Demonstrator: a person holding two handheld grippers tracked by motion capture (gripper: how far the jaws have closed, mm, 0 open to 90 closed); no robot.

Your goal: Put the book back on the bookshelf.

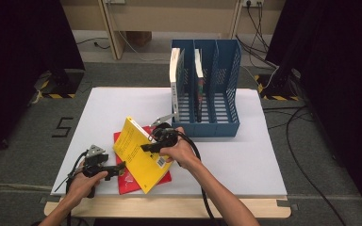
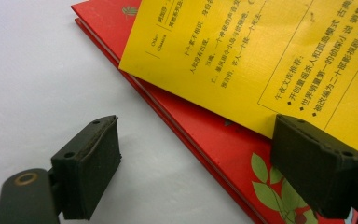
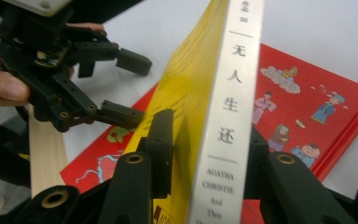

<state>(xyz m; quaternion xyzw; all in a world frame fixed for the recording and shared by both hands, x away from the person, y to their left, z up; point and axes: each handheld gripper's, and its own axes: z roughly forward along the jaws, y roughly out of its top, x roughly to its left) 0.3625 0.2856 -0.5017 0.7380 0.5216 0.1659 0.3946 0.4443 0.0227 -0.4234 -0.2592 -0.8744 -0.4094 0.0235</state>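
High view: the right gripper (image 1: 150,147) clamps the yellow book (image 1: 139,155), tilted over the red book (image 1: 136,181), centre-low of frame. A loose grip could let it slide.

Left gripper view: the left gripper (image 2: 205,163) gapes wide, empty, right pad overlapping the yellow cover.

Right gripper view: jaws straddle the spine; the rack (image 1: 207,94) has room.

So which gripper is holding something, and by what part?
The right gripper holds the yellow book at its spine edge; the left gripper is open.
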